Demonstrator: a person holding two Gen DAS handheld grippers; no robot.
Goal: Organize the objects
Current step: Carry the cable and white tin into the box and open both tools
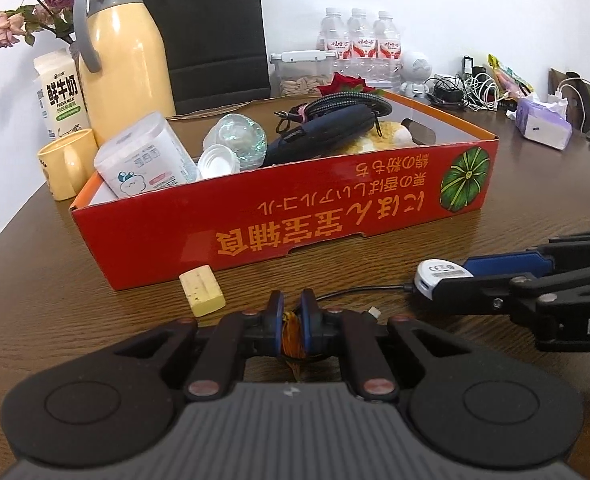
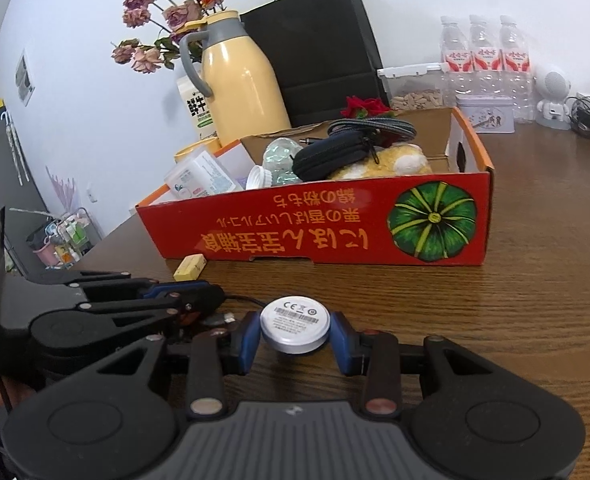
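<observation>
A red cardboard box (image 1: 295, 216) (image 2: 335, 224) stands on the brown table, holding a dark zip pouch (image 1: 319, 132), a crushed clear bottle (image 1: 237, 136), a white wipes pack (image 1: 143, 160) and a yellow plush. My right gripper (image 2: 295, 328) (image 1: 455, 280) is shut on a round white charger puck (image 2: 295, 322) (image 1: 439, 274) just above the table. The puck's black cable (image 1: 359, 290) runs toward my left gripper (image 1: 291, 304) (image 2: 211, 294). That gripper is shut on a small orange-brown bundle (image 1: 293, 334); what it is I cannot tell. A yellow eraser-like block (image 1: 202, 290) (image 2: 189, 267) lies before the box.
Behind the box stand a yellow thermos jug (image 1: 123, 52), a milk carton (image 1: 61, 96), a yellow cup (image 1: 65, 164), a black paper bag (image 1: 215, 32) and water bottles (image 1: 359, 40). A tissue pack (image 1: 543, 122) and tangled cables (image 1: 467, 92) sit far right.
</observation>
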